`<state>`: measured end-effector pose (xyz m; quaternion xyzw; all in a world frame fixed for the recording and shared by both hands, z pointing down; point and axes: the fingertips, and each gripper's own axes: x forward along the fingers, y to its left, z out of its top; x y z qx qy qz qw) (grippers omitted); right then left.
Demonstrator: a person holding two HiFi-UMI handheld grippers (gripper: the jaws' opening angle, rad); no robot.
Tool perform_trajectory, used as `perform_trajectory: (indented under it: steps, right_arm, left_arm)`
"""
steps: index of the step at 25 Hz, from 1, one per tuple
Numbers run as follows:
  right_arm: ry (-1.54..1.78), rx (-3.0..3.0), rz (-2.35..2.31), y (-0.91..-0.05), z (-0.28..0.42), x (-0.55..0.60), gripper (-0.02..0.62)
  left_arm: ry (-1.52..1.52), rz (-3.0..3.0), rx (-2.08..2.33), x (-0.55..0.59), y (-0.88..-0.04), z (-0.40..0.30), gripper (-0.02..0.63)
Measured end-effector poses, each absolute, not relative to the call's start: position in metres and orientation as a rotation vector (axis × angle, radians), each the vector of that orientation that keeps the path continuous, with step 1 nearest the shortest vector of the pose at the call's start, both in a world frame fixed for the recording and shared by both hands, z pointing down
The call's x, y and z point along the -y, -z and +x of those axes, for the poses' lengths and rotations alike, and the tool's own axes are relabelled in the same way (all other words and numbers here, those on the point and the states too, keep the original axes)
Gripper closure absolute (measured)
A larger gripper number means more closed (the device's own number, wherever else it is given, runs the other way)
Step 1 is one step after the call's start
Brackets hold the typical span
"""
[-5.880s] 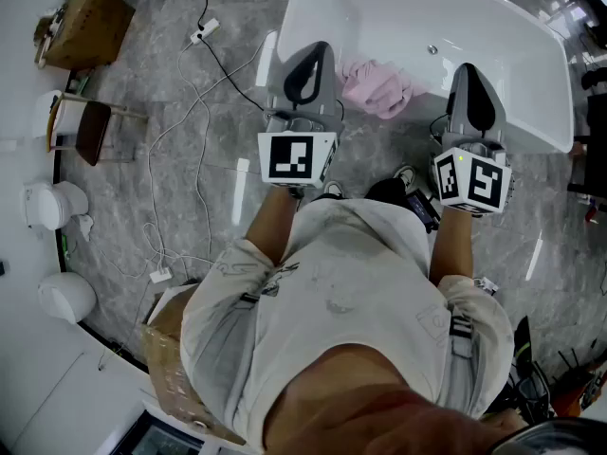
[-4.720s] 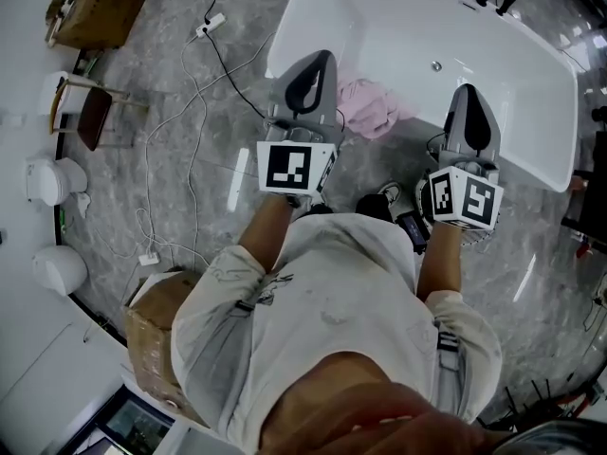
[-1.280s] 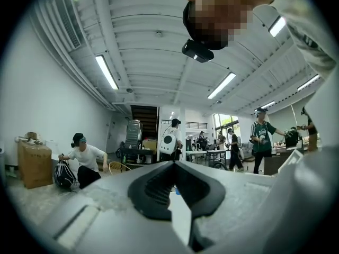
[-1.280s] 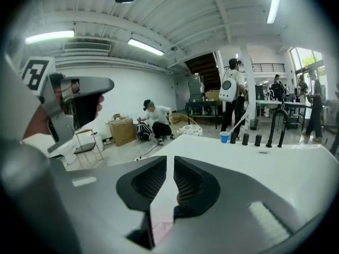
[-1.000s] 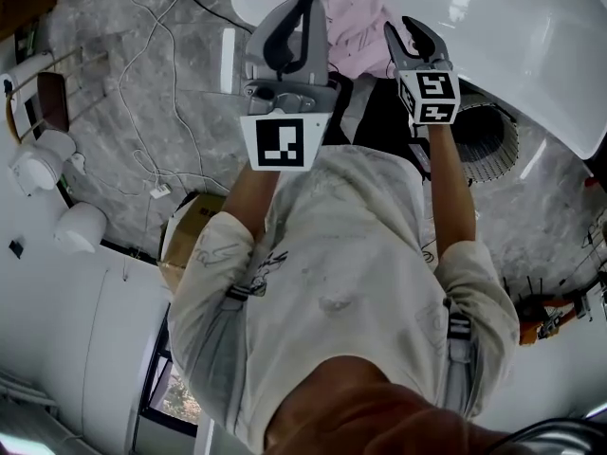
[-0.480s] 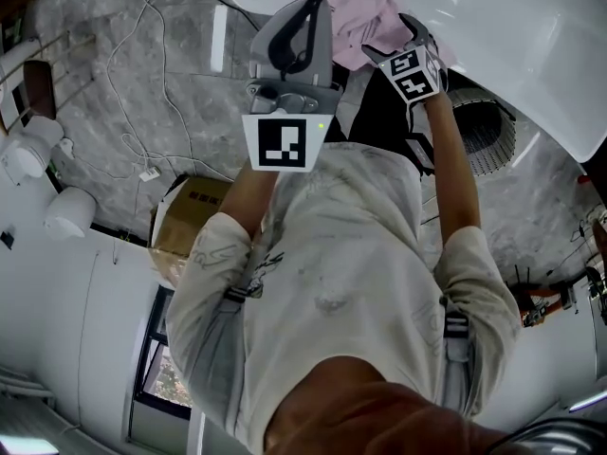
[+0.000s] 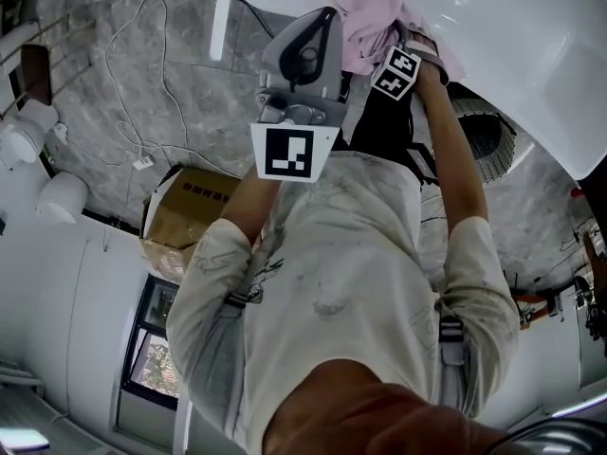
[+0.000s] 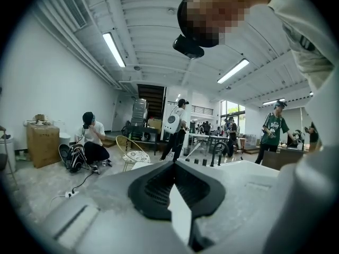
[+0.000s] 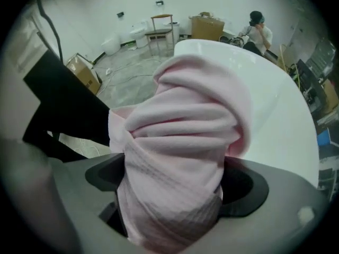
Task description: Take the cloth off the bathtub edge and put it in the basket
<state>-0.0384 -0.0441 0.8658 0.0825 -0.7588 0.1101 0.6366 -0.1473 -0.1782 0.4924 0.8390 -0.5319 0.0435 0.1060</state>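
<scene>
The pink cloth (image 7: 365,12) lies bunched on the white bathtub's (image 7: 512,36) near edge. My right gripper (image 7: 403,41) is pushed into it from the right. In the right gripper view the cloth (image 9: 185,126) fills the gap of the right gripper (image 9: 175,194), whose jaws are opening wide around the folds, on the bathtub's rim (image 9: 275,99). My left gripper (image 7: 318,22) is held just left of the cloth, with its fingers together and nothing in them. The left gripper view shows the left gripper (image 8: 175,194) pointing across the room. The round ribbed basket (image 7: 479,136) stands on the floor below the tub, right of my right arm.
A cardboard box (image 7: 185,221) sits on the grey floor at the left. Cables (image 7: 142,83) trail across the floor. White fixtures (image 7: 62,197) and a chair (image 7: 38,64) stand at the far left. Several people (image 8: 92,142) are farther off in the room.
My right gripper has moved forward and left from beside the cloth into it, and the cloth now lies between its jaws. The left gripper has stayed raised next to the cloth.
</scene>
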Motion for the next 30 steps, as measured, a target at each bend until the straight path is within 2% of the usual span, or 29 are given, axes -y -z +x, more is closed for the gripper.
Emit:
perform_trajectory:
  steps: [4, 10, 30]
  right_arm:
    - [-0.18, 1.72, 0.199, -0.881, -0.036, 0.049, 0.04]
    - [-0.118, 1.74, 0.292, -0.881, -0.034, 0.052, 0.16]
    - [-0.192, 1.701, 0.455, -0.827, -0.025, 0.047, 0.353]
  left_arm:
    - [-0.132, 2.457, 1.561, 0.179, -0.494, -0.149, 0.604]
    - [-0.128, 2.459, 1.566, 0.177, -0.488, -0.154, 0.604]
    - [-0.043, 2.488, 1.559, 0.172, -0.45, -0.152, 0.604]
